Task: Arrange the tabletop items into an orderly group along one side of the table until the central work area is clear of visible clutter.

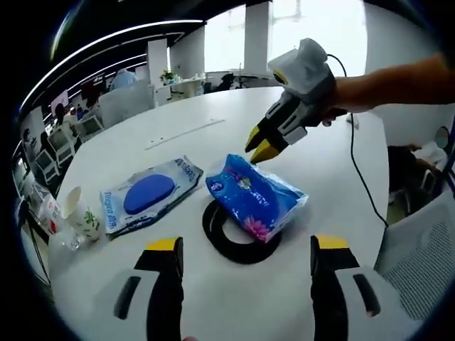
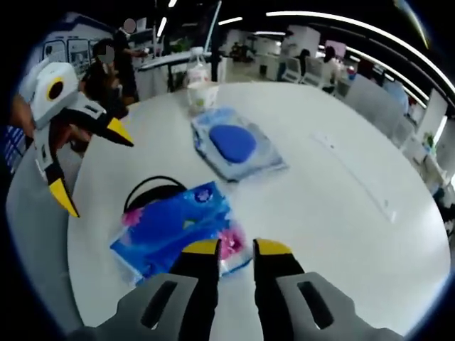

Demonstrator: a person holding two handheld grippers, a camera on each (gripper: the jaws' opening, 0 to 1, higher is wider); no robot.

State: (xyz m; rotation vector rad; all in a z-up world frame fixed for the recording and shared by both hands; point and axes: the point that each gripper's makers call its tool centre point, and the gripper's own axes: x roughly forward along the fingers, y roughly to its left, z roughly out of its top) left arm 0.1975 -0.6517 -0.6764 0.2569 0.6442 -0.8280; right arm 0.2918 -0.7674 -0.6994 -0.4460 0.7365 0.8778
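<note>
Blue tissue pack (image 1: 257, 200) lies partly atop black ring (image 1: 226, 240); wipes pouch (image 1: 148, 195) beside.

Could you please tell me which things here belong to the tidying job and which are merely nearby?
Belonging to the job:
blue tissue pack
wet wipes pack
black ring
paper cup
right gripper
left gripper

Merely nearby:
black cable
office chairs
</note>
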